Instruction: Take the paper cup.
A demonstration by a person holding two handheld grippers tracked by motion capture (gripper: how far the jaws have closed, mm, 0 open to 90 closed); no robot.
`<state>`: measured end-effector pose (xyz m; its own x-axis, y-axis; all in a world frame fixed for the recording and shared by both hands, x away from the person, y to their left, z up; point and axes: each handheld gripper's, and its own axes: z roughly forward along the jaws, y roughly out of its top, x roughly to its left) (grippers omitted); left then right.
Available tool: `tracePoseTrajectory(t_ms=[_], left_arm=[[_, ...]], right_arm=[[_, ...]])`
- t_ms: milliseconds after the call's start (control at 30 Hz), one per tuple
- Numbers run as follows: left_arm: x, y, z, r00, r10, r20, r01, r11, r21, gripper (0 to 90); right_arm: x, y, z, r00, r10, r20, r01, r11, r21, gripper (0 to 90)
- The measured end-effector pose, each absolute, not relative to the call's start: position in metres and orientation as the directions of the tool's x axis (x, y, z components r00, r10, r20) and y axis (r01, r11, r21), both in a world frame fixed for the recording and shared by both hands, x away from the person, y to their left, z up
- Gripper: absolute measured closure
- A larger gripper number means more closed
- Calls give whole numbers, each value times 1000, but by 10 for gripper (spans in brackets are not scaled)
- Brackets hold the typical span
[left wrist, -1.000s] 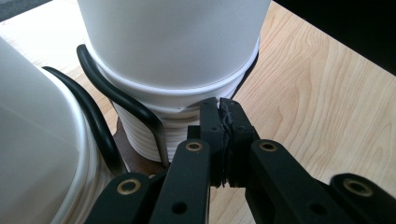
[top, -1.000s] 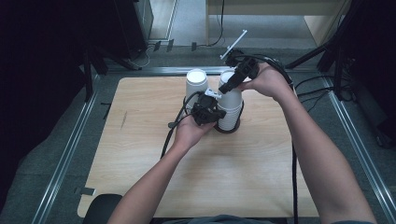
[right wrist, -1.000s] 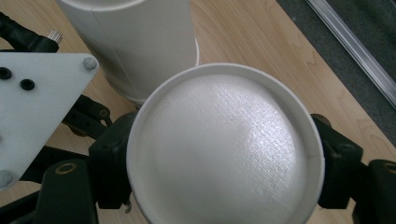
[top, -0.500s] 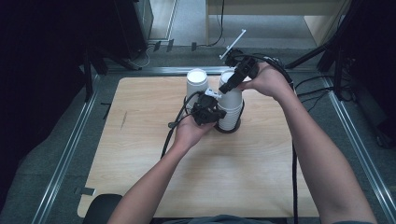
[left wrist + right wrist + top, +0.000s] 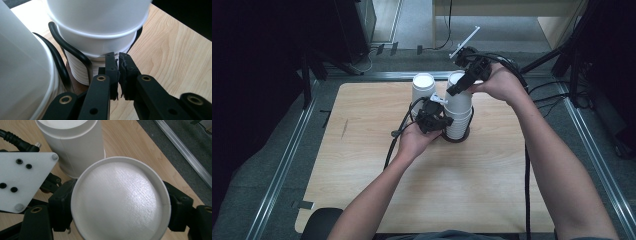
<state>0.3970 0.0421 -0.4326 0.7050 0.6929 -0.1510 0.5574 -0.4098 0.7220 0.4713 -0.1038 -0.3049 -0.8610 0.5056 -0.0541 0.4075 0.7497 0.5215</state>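
I'm working on a stack of upturned white paper cups (image 5: 458, 117) standing near the far middle of the wooden table (image 5: 362, 165), with a single cup (image 5: 423, 87) just beside it on the far left. My right gripper (image 5: 460, 86) comes in from above and to the right, tilted down, and its jaws grasp the top cup (image 5: 120, 200) of the stack, one pad on each side just below its upturned base. My left gripper (image 5: 118, 65) sits low against the stack's left flank; its jaws are clenched with nothing between them, the tips resting at the rim of a lower cup, next to the black wire holder (image 5: 71, 51) that rings the base.

I judge the step to be pulling the top cup free. To do it well I'd lift straight along the stack's axis, squeeze only lightly so the paper wall doesn't crumple, and use the closed left tips to pin the cups underneath so they don't ride up with it. A small twist should break any suction.

My left forearm reaches forward from the near edge, wrist level; my right arm stretches farther out, the hand arched over the gripper body
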Motion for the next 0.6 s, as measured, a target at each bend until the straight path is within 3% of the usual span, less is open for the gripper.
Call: tracePoseTrajectory(t_ms=[600], left_arm=[[395,44,-431,727,666,-167,549,-418,724,743]], right_arm=[[460,-111,-249,-842,538,-51,430,725,538,244]])
